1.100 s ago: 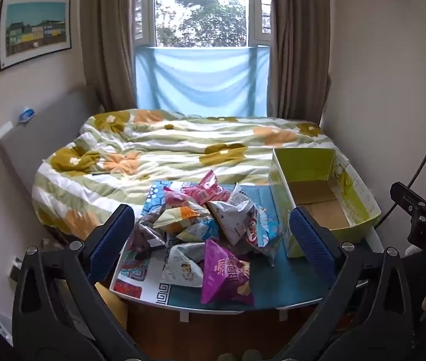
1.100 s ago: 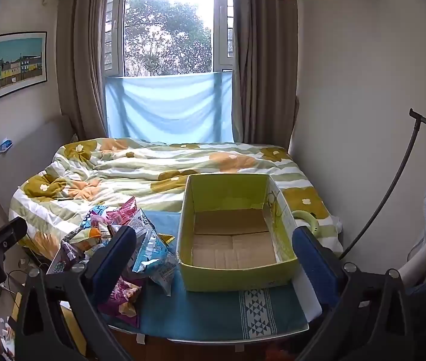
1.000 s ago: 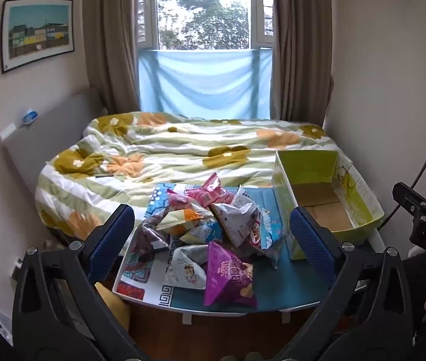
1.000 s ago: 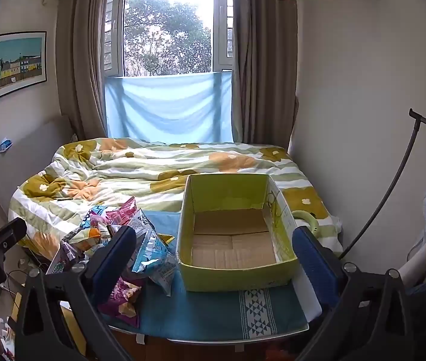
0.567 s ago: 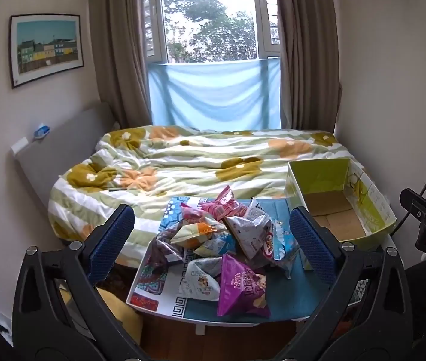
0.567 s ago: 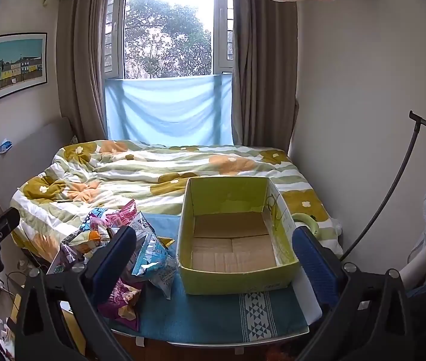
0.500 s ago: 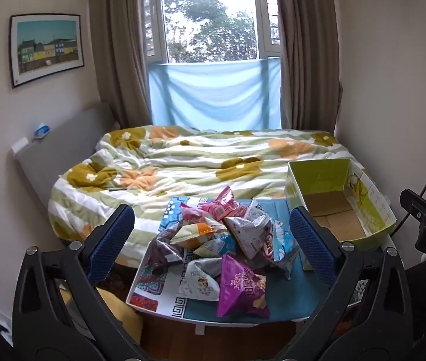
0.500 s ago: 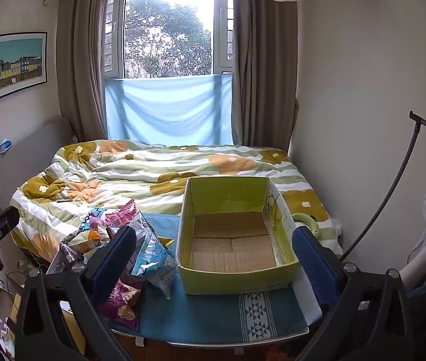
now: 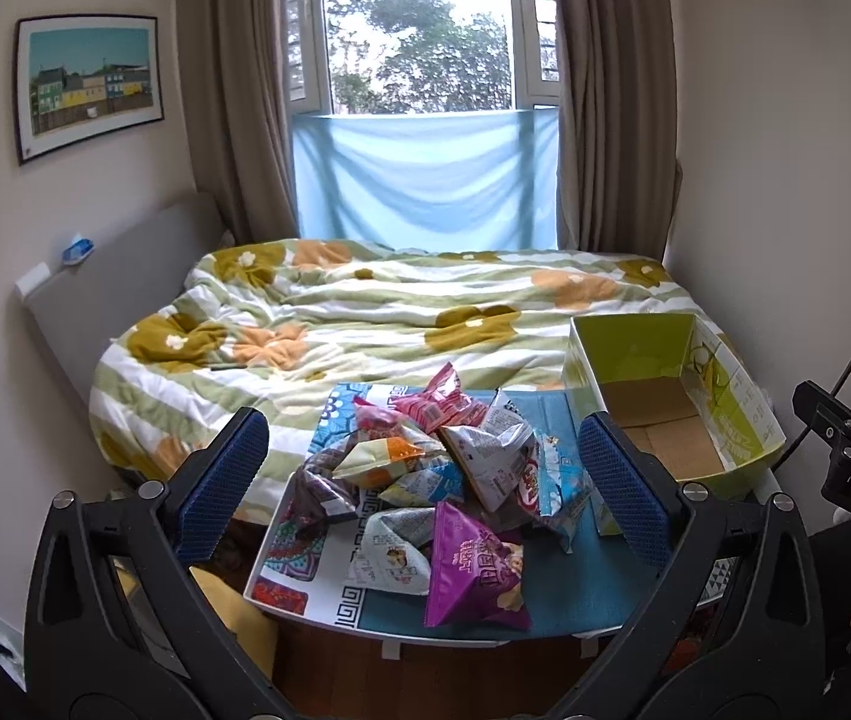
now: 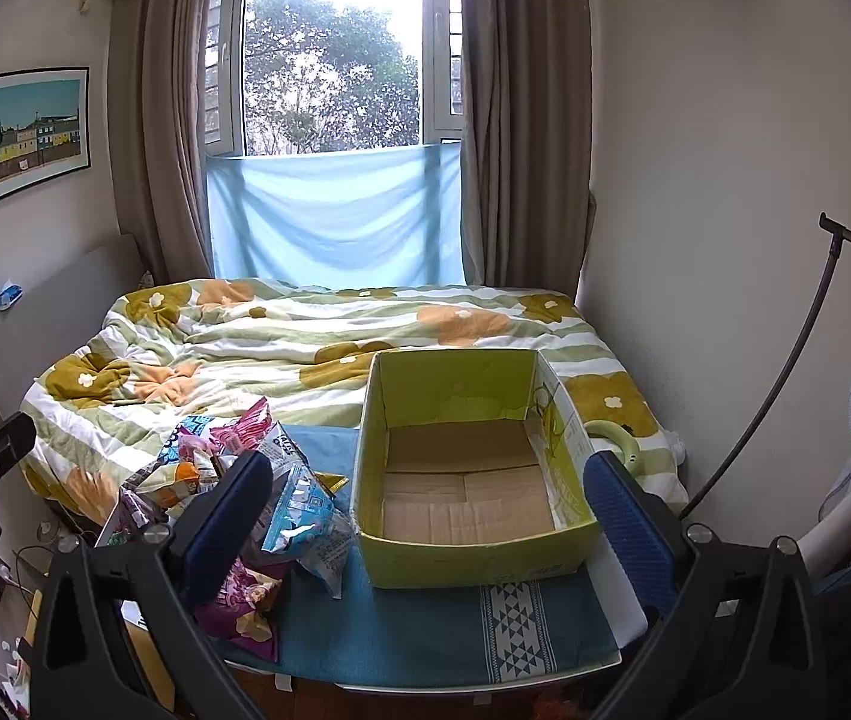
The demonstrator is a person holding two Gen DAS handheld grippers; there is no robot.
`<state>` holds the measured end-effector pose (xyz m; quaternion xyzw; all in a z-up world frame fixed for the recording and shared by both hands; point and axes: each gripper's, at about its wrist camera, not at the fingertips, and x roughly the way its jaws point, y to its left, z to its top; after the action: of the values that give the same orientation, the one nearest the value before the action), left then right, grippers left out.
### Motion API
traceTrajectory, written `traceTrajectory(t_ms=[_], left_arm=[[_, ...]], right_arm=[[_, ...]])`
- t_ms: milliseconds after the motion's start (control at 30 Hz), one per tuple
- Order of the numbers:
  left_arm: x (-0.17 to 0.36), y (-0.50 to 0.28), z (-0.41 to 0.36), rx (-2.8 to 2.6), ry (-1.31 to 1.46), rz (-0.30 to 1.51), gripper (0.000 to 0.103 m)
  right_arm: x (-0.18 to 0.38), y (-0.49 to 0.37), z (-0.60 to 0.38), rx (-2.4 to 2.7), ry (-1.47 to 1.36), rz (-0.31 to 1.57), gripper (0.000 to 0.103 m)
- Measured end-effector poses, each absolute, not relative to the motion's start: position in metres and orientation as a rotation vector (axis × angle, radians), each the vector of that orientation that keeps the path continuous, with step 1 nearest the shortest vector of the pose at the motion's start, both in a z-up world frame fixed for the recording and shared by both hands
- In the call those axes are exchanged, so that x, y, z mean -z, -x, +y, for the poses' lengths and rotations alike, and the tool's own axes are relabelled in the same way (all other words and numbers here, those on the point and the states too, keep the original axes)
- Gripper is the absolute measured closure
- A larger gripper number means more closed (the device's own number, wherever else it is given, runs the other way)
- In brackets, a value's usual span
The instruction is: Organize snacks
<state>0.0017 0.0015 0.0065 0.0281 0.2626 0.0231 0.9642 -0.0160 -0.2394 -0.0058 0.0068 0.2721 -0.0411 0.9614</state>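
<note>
A heap of snack bags lies on the left half of a small table covered with a blue cloth; a purple bag lies nearest. To the right stands an empty yellow-green cardboard box, also seen in the left wrist view. My left gripper hovers open before the heap, holding nothing. My right gripper is open in front of the box, nothing between its fingers. The snack heap shows left of the box in the right wrist view.
Behind the table is a bed with a flowered striped quilt, then a window with a blue cloth and brown curtains. A dark curved stand rises at the right. The right gripper's body shows at the left view's right edge.
The left gripper has risen and drawn back a little, so table and bags sit lower and smaller in its view. The right view has barely shifted. Both stay open.
</note>
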Motion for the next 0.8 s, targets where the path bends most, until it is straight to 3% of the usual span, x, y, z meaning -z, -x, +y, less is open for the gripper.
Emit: traceTrajectory(t_ms=[800], left_arm=[[-0.0101, -0.0038, -0.0032, -0.048, -0.054, 0.537, 0.001]], right_arm=[[0.0056, 0.0216, -0.2392, 0.096, -0.013, 0.557, 0.000]])
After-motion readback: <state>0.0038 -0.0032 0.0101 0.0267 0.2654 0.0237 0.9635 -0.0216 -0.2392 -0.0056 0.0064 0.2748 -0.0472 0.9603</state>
